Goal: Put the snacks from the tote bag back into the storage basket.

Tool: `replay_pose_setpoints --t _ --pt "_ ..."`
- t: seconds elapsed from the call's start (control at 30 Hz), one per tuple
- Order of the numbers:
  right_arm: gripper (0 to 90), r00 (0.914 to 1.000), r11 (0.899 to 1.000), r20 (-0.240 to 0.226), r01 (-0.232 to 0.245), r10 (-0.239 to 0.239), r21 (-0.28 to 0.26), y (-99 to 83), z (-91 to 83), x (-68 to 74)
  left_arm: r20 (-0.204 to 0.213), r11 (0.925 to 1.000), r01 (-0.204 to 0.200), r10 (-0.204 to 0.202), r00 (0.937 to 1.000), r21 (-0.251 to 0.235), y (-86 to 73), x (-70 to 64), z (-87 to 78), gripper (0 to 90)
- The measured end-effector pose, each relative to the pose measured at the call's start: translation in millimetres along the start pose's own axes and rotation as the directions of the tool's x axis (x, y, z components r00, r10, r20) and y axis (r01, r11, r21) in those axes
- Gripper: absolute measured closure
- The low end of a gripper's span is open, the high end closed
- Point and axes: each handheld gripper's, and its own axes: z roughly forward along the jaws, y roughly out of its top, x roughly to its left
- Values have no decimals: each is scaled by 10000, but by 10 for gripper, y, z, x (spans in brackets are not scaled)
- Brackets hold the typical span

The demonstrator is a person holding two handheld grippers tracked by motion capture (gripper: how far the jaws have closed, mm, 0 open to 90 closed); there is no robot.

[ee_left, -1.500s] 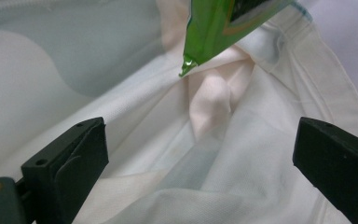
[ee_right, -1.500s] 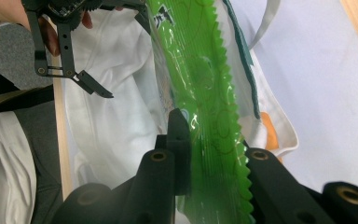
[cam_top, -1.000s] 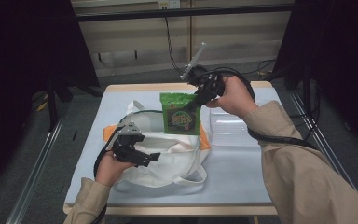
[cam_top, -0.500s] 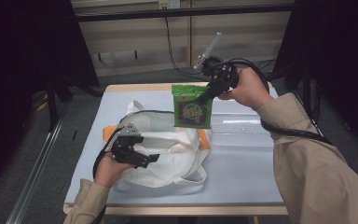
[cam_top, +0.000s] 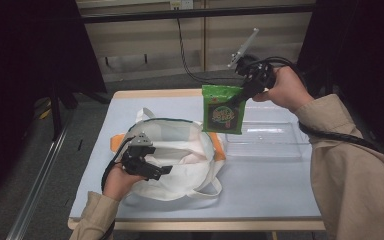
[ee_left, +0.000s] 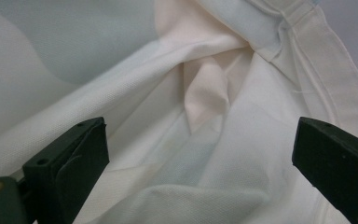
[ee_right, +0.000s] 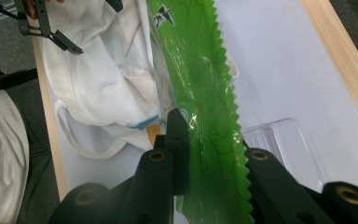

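A green snack packet (cam_top: 223,111) hangs in the air over the back of the table, between the bag and the tray. My right gripper (cam_top: 238,97) is shut on its top edge; in the right gripper view the jaws pinch the serrated green packet (ee_right: 200,70) at my right gripper (ee_right: 210,140). A white tote bag (cam_top: 180,155) lies open on the left half of the table. My left gripper (cam_top: 161,170) rests on the bag's near side, open. In the left gripper view its jaws stand wide apart at my left gripper (ee_left: 200,158) over folds of the white bag (ee_left: 205,98).
A clear plastic tray (cam_top: 275,137) sits on the blue-grey table (cam_top: 270,185) to the right of the bag, below the packet. An orange patch (cam_top: 116,142) shows under the bag's left side. The bag's handles (cam_top: 207,190) trail toward the front edge.
My right gripper has lifted the green packet up and to the right, away from the bag's opening and toward the tray. The left gripper has stayed on the bag.
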Motion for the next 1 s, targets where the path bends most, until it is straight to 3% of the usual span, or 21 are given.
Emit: replay_pose_setpoints --t 0.5,1.0 --pt "795 9993 9993 186 -325 328 -207 -238 -218 -168 26 10000 5 -5 10000 -16 -2 -9 9 39" --pt "795 9977 9988 470 -492 495 -90 -421 -232 -357 60 9999 10 -11 10000 131 -3 -14 28 39"
